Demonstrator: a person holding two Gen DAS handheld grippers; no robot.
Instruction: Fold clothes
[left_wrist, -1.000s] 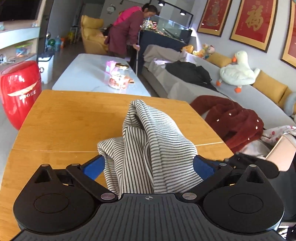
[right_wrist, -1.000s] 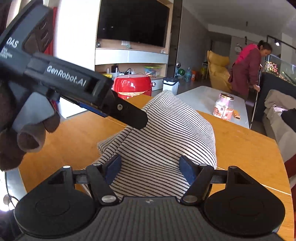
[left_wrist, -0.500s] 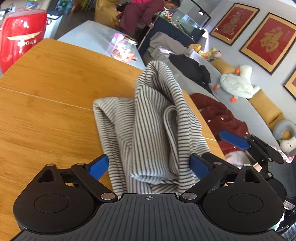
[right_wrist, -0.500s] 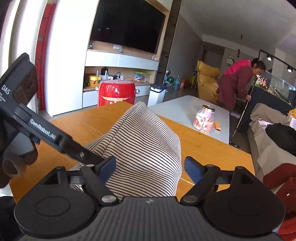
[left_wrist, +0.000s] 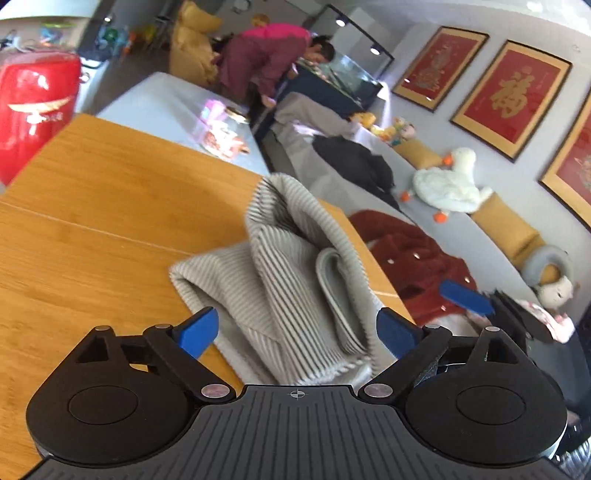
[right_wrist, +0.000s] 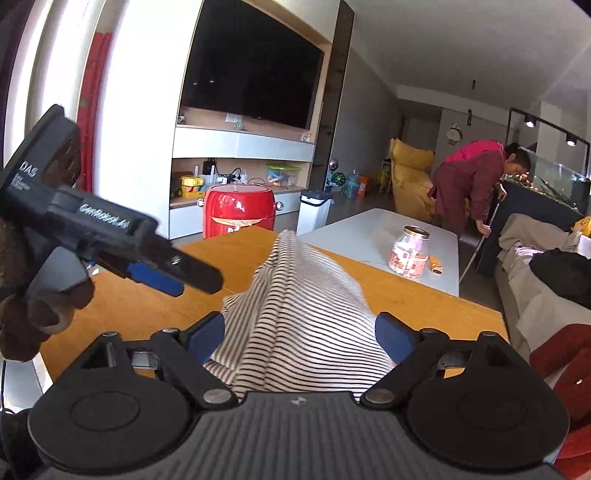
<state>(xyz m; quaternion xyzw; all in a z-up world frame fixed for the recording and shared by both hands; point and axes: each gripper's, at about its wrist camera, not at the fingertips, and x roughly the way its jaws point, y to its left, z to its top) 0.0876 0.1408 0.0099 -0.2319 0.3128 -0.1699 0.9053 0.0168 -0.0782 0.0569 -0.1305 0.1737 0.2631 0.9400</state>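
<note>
- Since 1 s ago, both grippers have backed off the shirt (left_wrist: 291, 280), which has slumped lower.
- Shirt lies bunched on the table (left_wrist: 92, 206), near its right edge.
- Left gripper (left_wrist: 295, 328) and right gripper (right_wrist: 299, 332): jaws spread, gripping nothing.
- Soft, light, limp; best pinched at a hem corner.

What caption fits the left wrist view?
Open left hand-held gripper above bunched striped garment on wooden table.

Readable text: "DAS" and, blurred, "GenRobot.AI" in white on the black body of the left gripper (right_wrist: 173, 275), right wrist view. One large gold Chinese character stands on the red framed picture (left_wrist: 511, 98) on the wall. Red drum (right_wrist: 238, 212) lettering: illegible.
</note>
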